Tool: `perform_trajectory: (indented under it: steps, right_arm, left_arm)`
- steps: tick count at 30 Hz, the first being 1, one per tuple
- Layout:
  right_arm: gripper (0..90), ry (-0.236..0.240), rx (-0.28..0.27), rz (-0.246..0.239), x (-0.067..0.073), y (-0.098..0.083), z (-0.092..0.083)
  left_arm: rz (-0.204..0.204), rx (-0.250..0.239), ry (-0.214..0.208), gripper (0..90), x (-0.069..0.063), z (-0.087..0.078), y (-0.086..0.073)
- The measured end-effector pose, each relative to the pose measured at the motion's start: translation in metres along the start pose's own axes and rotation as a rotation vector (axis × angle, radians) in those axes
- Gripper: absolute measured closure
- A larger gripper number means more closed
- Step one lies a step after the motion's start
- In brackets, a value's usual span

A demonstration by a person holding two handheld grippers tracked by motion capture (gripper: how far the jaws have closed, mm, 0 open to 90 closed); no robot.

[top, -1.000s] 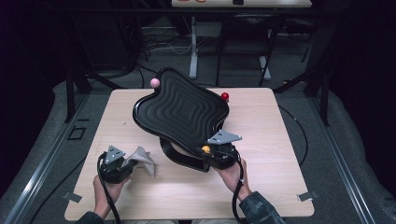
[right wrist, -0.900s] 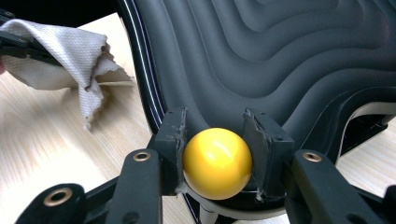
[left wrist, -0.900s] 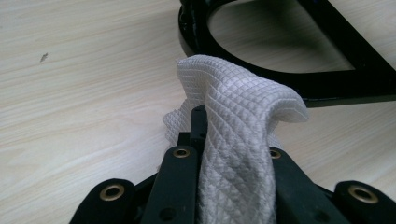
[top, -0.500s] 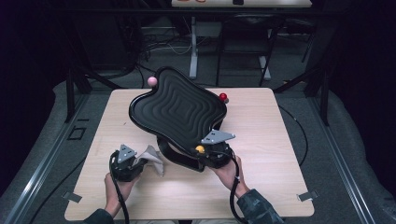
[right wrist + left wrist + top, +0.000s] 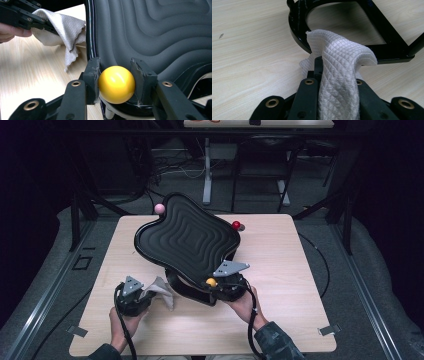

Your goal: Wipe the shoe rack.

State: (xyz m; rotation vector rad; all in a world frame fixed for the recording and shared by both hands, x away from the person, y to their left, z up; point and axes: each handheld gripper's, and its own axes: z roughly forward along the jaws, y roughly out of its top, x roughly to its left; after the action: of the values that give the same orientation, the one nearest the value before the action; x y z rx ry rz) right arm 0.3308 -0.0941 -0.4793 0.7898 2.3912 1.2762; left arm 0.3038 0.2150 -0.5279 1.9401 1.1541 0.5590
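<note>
Right gripper view shows my jaws pinching the yellow knob (image 5: 116, 84); left gripper view shows mine clamped on the white cloth (image 5: 339, 67).

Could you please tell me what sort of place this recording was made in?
Probably a lab or workshop set up for recording. A lone wooden table stands on grey carpet, cables trail across the floor beyond it, and dark metal frames stand around it.

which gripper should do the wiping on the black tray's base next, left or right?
Left, probably. The left gripper is shut on the white cloth, right beside the black base ring. The right gripper is shut on the tray's yellow ball, apparently steadying the tilted tray.
</note>
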Motion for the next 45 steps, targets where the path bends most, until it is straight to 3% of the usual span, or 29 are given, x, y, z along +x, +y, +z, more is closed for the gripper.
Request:
perform_trajectory:
  steps: [6, 13, 24, 36, 40, 45]
  right_arm:
    - [59.8, -0.033, 0.011, 0.024, 0.004, 0.001, 0.0]
    - [59.8, -0.03, 0.005, 0.031, 0.004, 0.0, 0.0]
    - [59.8, -0.034, 0.007, 0.035, 0.005, 0.001, 0.0]
    - [59.8, -0.035, 0.009, 0.041, 0.005, 0.001, 0.0]
    - [59.9, -0.031, 0.008, 0.04, 0.004, 0.001, 0.0]
    - [59.9, -0.026, 0.016, 0.036, 0.004, 0.001, -0.001]
  left_arm:
    - [0.005, -0.007, 0.003, 83.8, -0.004, 0.002, 0.0]
    - [-0.001, -0.017, 0.008, 83.8, -0.012, 0.008, 0.0]
    - [0.041, -0.015, -0.045, 83.8, -0.054, 0.041, 0.003]
    - [0.045, -0.007, -0.126, 84.0, -0.096, 0.077, 0.0]
    - [0.041, 0.003, -0.135, 84.1, -0.101, 0.084, -0.004]
    - [0.041, 0.009, -0.131, 84.4, -0.096, 0.084, -0.003]
